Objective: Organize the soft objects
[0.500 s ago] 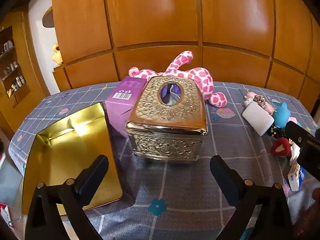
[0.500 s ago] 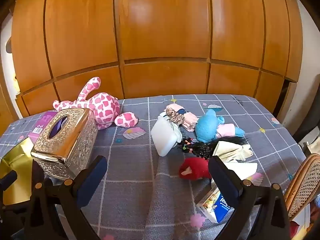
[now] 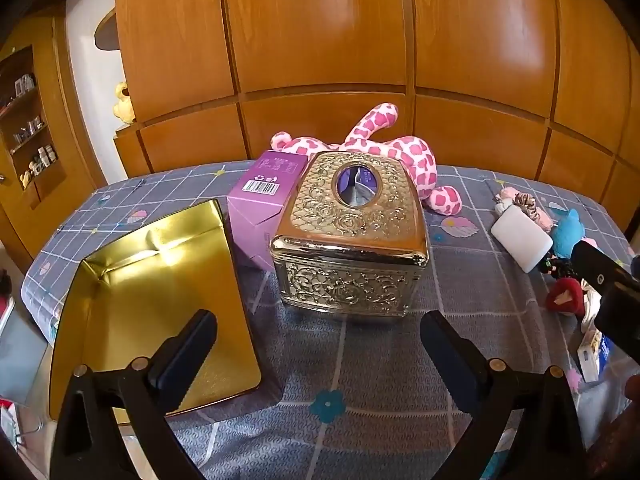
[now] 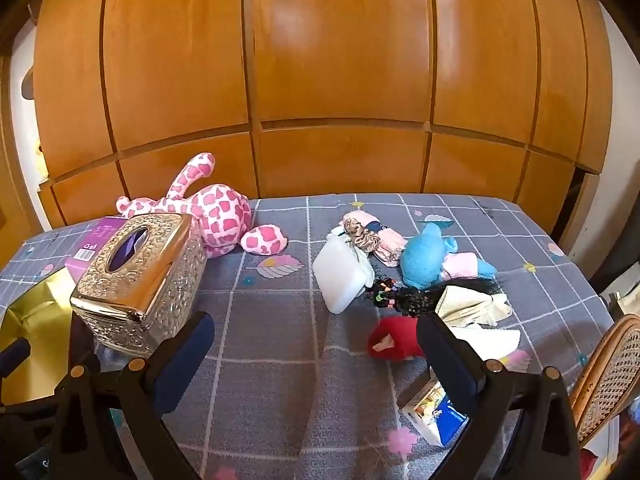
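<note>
Soft objects lay scattered on the grey checked tablecloth [image 4: 280, 360], most of them bunched on the right half of the table. A red plush [image 4: 394, 344] sat nearest the right gripper [image 4: 316, 344], partly hidden behind its right finger. Just behind the plush lay a dark braided hair piece [image 4: 416, 300] and folded cream cloths [image 4: 472, 308]. Further back a blue plush toy [image 4: 426, 258] rested beside a rolled pink cloth [image 4: 464, 265], with a tan scrunchie [image 4: 362, 236] on another pink bundle [image 4: 386, 242] near the white pouch [image 4: 340, 278]. A pink spotted plush animal [image 4: 216, 216] lay alone toward the wooden panelled wall [image 4: 340, 80], touching the back of the ornate gold tissue box [image 3: 352, 240]. A purple carton [image 3: 264, 192] stood just beside the tissue box on its left, and an open gold tin [image 3: 152, 300] lay at the table's left edge.

The right gripper hovered above the cloth with its jaws spread wide and nothing between them. The left gripper [image 3: 318, 344] likewise stood fully open and empty, aimed down at the tissue box. A small printed packet [image 4: 434, 412] lay near the right finger, and a cane chair back [image 4: 608, 376] showed at the table's right corner.
</note>
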A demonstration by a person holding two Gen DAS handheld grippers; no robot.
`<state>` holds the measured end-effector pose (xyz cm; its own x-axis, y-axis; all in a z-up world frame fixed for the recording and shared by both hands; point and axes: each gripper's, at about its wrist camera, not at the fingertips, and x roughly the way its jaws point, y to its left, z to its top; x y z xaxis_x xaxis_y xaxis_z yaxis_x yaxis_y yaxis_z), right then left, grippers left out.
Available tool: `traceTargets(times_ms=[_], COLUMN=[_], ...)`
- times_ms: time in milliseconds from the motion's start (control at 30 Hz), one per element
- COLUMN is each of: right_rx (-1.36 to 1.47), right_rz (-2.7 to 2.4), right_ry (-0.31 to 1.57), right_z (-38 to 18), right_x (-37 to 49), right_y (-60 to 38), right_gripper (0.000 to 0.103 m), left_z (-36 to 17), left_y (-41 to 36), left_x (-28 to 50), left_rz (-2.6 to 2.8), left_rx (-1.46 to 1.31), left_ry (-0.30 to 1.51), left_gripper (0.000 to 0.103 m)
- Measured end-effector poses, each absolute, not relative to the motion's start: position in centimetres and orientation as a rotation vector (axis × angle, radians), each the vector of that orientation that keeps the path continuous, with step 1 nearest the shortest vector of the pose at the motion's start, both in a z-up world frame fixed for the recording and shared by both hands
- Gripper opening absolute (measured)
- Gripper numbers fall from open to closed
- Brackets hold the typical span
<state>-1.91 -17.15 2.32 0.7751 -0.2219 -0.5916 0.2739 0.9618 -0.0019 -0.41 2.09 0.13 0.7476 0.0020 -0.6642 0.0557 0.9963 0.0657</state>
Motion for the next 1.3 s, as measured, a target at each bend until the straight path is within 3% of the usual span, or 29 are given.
traceTargets(times_ms=[1300], right_rx=[0.089], right_rz=[-0.295], right_ry=[0.62], right_z=[2.8], right_x=[-2.3], right_y=[-18.5], right_gripper=[0.103], left_z=[0.3], left_y=[1.6], left_x=[-0.8], left_rz=[-0.023], left_rx=[0.086], left_ry=[0.731], left_gripper=[0.102])
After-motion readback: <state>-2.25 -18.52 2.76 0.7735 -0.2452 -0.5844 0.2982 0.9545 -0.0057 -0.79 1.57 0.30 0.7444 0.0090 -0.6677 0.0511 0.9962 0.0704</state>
